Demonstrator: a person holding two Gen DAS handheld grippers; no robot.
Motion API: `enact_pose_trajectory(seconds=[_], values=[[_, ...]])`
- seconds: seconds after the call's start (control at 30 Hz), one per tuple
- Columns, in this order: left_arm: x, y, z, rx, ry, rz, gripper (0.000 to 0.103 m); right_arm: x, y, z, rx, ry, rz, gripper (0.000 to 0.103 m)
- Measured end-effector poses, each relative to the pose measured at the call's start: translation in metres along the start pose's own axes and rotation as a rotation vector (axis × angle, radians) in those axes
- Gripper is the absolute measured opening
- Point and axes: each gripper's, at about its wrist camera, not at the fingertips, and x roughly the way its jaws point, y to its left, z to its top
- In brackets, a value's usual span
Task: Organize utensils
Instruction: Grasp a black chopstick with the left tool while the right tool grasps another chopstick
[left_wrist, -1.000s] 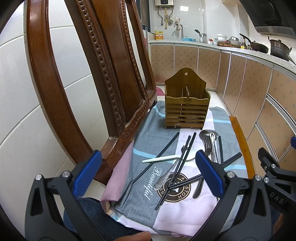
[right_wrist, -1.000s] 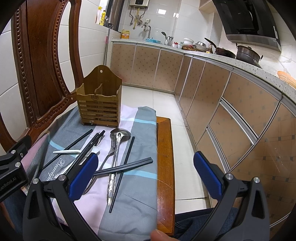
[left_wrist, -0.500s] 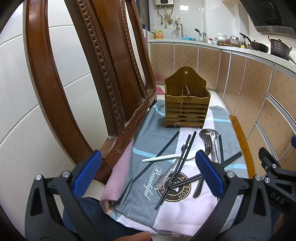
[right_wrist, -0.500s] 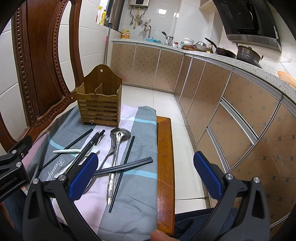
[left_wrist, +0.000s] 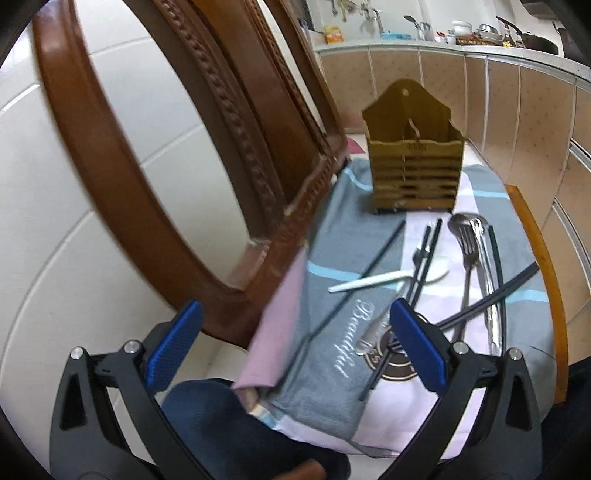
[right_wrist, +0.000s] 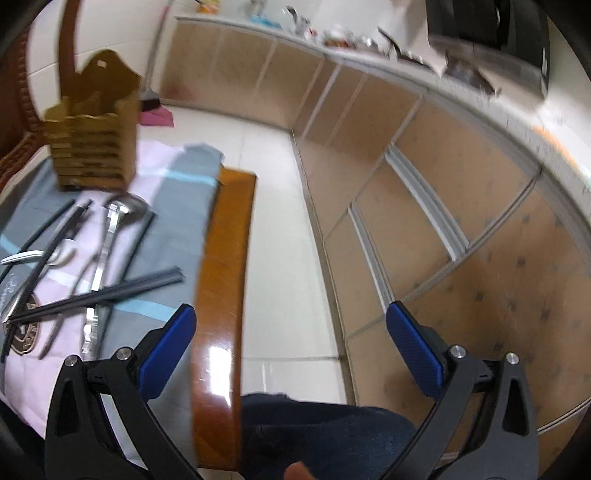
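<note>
A wooden utensil holder (left_wrist: 413, 162) stands upright at the far end of a cloth-covered chair seat; it also shows in the right wrist view (right_wrist: 94, 129). In front of it lie several black chopsticks (left_wrist: 424, 254), a white spoon (left_wrist: 391, 278), a metal fork (left_wrist: 469, 251) and a metal ladle (left_wrist: 480, 236). The ladle (right_wrist: 110, 229) and chopsticks (right_wrist: 110, 291) show at the left of the right wrist view. My left gripper (left_wrist: 295, 339) is open and empty above the seat's near left edge. My right gripper (right_wrist: 291, 343) is open and empty, over the seat's right edge.
The carved wooden chair back (left_wrist: 229, 147) rises close on the left. The grey and pink cloth (left_wrist: 332, 332) covers the seat, with the bare wooden seat edge (right_wrist: 221, 280) on the right. Kitchen cabinets (right_wrist: 443, 206) run along the right. A knee in jeans (left_wrist: 207, 424) is below.
Both grippers have moved: the left view has shifted closer and lower toward the seat, the right view has swung right and blurred. The utensils have not moved.
</note>
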Motion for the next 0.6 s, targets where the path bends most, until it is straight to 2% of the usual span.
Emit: enact_pose_trajectory(seconds=[0.03, 0.13, 0.2, 0.27, 0.4, 0.6], values=[[0.003, -0.002, 0.001, 0.014, 0.006, -0.014, 0.093, 0.006, -0.004, -0.001, 0.021, 0.020, 0.032, 0.094], [0.016, -0.011, 0.003, 0.046, 0.029, -0.070, 0.073, 0.018, -0.001, 0.000, 0.027, 0.054, 0.100, 0.063], [0.024, -0.018, 0.005, 0.064, 0.050, -0.091, 0.066, 0.021, 0.008, 0.001, 0.029, 0.069, 0.157, 0.046], [0.029, -0.023, 0.007, 0.089, 0.056, -0.096, 0.059, 0.033, 0.021, 0.004, 0.028, 0.109, 0.253, 0.042], [0.041, -0.029, 0.012, 0.097, 0.066, -0.110, 0.059, 0.049, 0.045, 0.010, 0.071, 0.209, 0.427, 0.040], [0.060, -0.030, 0.023, 0.102, 0.090, -0.119, 0.059, 0.068, 0.069, 0.021, 0.038, 0.242, 0.429, 0.038]])
